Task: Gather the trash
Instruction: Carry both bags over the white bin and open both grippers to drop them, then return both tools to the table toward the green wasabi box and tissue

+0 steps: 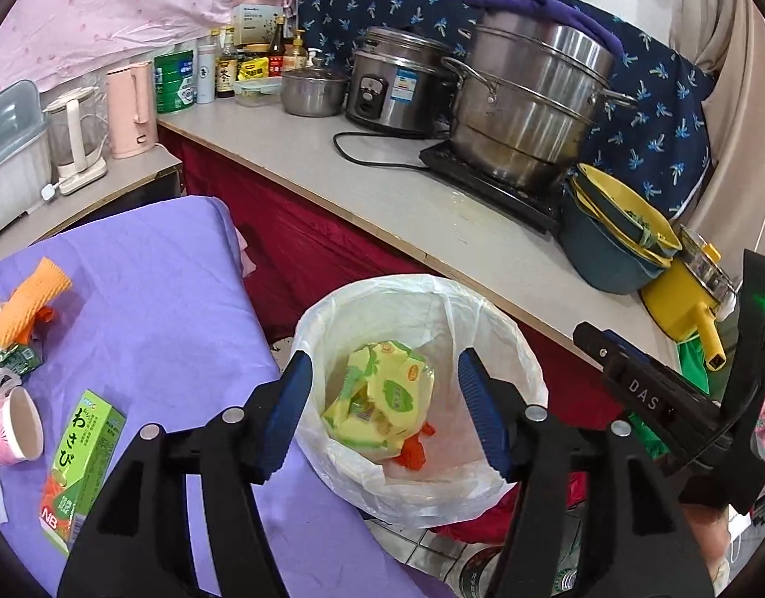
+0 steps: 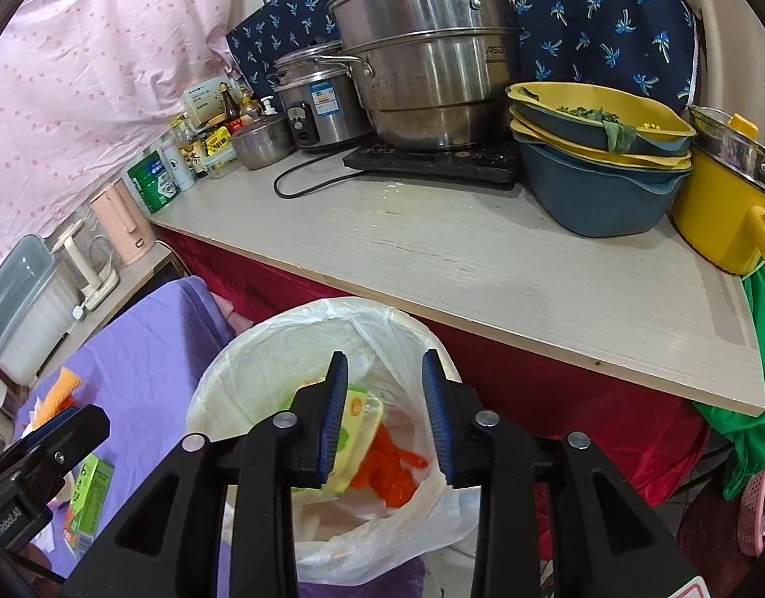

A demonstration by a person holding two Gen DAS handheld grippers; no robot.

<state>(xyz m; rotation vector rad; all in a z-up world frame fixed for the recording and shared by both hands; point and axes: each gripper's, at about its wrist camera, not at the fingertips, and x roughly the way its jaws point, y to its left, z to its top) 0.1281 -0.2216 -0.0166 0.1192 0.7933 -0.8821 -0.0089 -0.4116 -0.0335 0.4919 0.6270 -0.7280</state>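
A bin with a white plastic liner (image 1: 432, 284) (image 2: 283, 319) stands on the floor between the purple-covered table (image 1: 158, 299) and the counter. Inside it lie a crumpled yellow-green wrapper (image 1: 382, 403) (image 2: 357, 413) and an orange scrap (image 1: 415, 453) (image 2: 387, 468). My left gripper (image 1: 385, 364) hangs open above the bin mouth, holding nothing. My right gripper (image 2: 385, 359) is also open over the bin, its pads touching nothing. On the table lie a green wasabi box (image 1: 83, 458) (image 2: 91, 493), a pink paper cup (image 1: 19, 426), an orange foam sleeve (image 1: 31, 299) and a small green carton (image 1: 11, 356).
Behind the bin a pale counter (image 2: 482, 259) with a red skirt carries a large steel steamer (image 1: 527, 99), a rice cooker (image 1: 392, 84), stacked blue and yellow bowls (image 2: 601, 159), a yellow pot (image 2: 716, 209) and bottles. A pink kettle (image 1: 131, 109) stands at the left.
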